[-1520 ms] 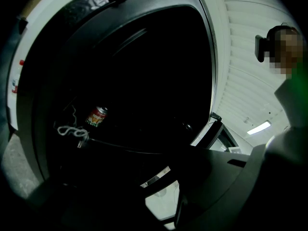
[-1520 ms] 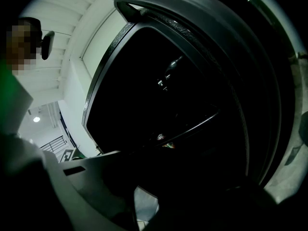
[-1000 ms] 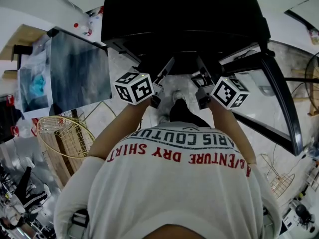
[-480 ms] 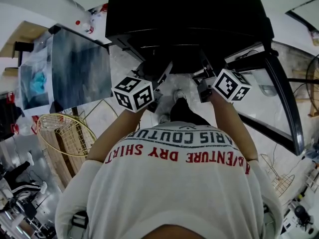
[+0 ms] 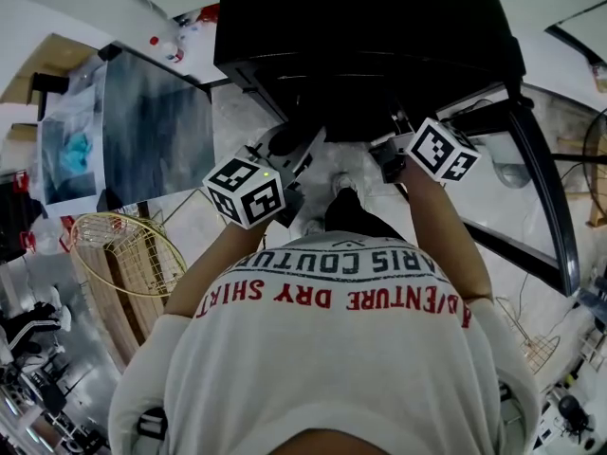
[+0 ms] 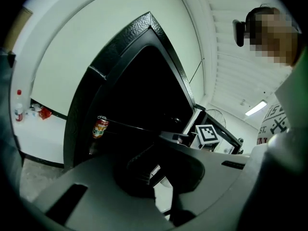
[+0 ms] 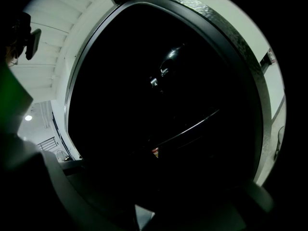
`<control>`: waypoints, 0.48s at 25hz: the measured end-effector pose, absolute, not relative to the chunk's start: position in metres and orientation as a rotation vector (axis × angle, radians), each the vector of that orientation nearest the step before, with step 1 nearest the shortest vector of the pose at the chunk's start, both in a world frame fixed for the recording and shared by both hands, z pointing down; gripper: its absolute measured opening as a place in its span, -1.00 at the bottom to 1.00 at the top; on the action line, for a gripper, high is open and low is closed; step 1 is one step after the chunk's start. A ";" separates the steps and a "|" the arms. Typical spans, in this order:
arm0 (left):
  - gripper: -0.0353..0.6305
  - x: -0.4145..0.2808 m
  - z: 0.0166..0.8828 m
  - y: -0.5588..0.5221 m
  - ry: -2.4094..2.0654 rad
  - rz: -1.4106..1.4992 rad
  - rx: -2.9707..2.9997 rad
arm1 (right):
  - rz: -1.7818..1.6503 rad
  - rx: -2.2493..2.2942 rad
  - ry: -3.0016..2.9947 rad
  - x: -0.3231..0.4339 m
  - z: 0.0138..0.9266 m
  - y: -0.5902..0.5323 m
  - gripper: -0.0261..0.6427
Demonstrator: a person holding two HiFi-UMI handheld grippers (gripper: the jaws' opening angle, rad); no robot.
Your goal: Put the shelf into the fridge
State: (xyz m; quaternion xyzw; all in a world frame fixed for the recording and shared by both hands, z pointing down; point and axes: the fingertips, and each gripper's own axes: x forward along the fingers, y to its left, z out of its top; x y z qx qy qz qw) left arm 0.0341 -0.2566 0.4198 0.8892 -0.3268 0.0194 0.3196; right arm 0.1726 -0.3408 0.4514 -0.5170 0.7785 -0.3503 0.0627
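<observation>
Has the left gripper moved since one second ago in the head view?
Yes. The left gripper has drawn back from the black fridge, down and to the left in the head view.

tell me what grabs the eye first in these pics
The big black fridge stands open and dark at the top of the head view, with one black-and-white marker cube at left and another at right just before it. Below them the person's white shirt with red lettering fills the frame. In the left gripper view a red-and-yellow drink can stands at the left edge of the dark inside.
</observation>
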 end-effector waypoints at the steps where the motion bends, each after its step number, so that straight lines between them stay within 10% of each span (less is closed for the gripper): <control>1: -0.76 0.031 0.420 -0.256 -0.864 0.050 2.335 | -1.058 -1.566 2.350 0.173 0.452 -0.342 -0.72; 12: -0.76 0.014 0.419 -0.249 -0.920 0.036 2.309 | -1.036 -1.598 2.332 0.175 0.452 -0.355 -0.72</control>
